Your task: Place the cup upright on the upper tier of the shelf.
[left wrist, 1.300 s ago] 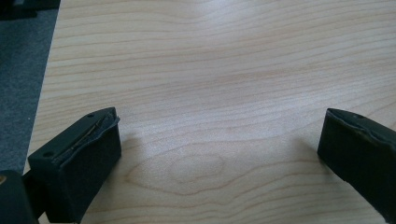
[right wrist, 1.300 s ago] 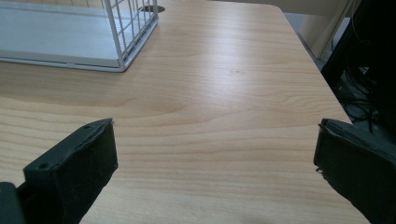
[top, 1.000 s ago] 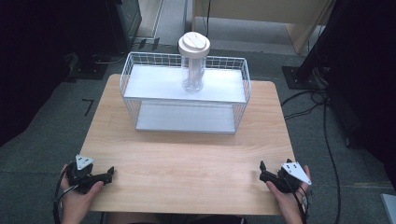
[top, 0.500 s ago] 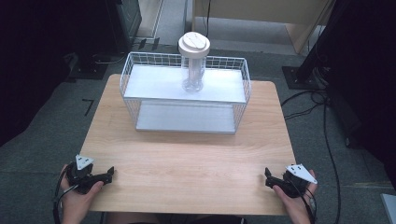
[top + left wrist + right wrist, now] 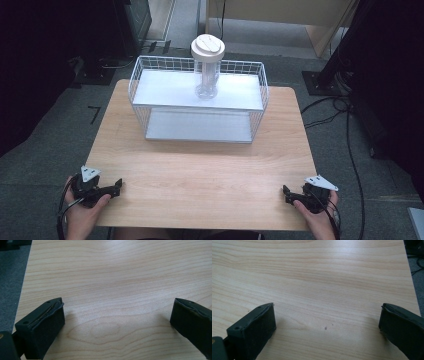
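Here my left gripper (image 5: 118, 187) sits lower left on the table (image 5: 210, 175), my right gripper (image 5: 286, 194) lower right, both spread wide and empty. The bottle (image 5: 207, 67) stands upright in the rack (image 5: 150, 92), top centre.

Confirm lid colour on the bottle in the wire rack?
White, or off-white. The lid shows best in the high view, on the clear bottle.

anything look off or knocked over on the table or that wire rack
Nothing stands out. The clear bottle with its white lid stands upright on the top shelf of the wire rack, which sits square on the table. The left gripper and right gripper rest open near the front corners, holding nothing.
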`<state>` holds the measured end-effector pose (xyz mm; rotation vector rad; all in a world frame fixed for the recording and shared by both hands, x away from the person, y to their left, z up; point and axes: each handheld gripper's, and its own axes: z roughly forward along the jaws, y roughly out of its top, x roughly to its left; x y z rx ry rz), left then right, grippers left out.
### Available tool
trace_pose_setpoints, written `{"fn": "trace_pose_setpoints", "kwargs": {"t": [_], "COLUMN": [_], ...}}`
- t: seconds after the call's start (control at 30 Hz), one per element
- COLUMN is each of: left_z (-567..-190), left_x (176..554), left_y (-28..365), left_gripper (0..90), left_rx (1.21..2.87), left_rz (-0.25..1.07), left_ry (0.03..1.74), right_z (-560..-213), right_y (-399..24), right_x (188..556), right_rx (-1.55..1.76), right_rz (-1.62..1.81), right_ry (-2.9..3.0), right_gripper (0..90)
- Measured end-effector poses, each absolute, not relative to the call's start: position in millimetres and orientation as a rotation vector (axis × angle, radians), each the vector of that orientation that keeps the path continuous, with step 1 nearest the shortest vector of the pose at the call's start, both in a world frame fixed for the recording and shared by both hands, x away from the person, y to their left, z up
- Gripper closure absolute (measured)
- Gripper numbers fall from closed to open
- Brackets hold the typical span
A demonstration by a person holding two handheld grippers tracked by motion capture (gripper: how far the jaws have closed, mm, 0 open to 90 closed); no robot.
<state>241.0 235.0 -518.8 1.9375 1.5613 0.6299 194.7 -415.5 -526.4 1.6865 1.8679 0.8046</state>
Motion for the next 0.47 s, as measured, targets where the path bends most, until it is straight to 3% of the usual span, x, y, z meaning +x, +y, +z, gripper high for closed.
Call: {"fn": "trace_pose_setpoints", "kwargs": {"t": [0.47], "left_z": [-518.7], "left_x": [241.1], "left_y": [235.0], "left_gripper": [0.0], "left_rx": [1.939], "left_rz": [0.629], "left_ry": [1.561], "right_z": [-526.4], "right_y": [-415.6], "right_x": [194.6], "right_rx": [1.685], "right_rz": [0.812], "right_ry": [1.873], "right_gripper": [1.2]}}
